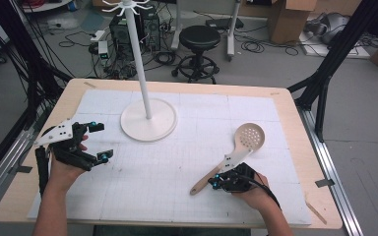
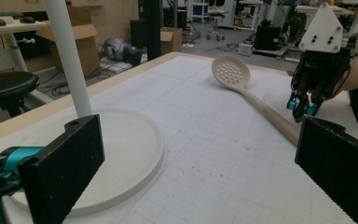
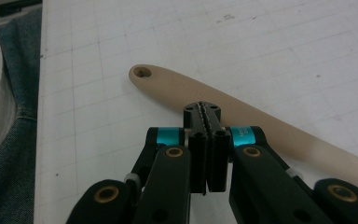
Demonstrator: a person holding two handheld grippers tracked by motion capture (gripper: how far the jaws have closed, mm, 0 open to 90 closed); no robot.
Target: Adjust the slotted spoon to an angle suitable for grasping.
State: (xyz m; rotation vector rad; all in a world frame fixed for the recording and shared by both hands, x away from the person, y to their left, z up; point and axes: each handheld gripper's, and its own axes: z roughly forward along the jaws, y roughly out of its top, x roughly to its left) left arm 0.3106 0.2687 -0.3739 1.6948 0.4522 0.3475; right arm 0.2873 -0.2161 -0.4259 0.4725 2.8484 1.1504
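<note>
1 slotted spoon (image 1: pixel 236 152), 1 white stand (image 1: pixel 147 118), 2 tools, 1 stool (image 1: pixel 200 38)

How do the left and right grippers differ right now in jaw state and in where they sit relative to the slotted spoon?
The left gripper has its jaws wide open; the right gripper has its jaws shut together with nothing between them. The left one sits near the white round stand base, apart from the beige slotted wooden spoon; the right one is over the spoon's handle. Both are black with teal accents.

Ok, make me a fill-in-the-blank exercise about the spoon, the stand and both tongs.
1. The right tongs are ____ above the handle of the slotted spoon.
2. The left tongs stand ____, holding nothing.
3. The white stand has a ____ base.
4. The spoon's handle end has a ____ through it.

Missing words: shut; open; round; hole
</note>
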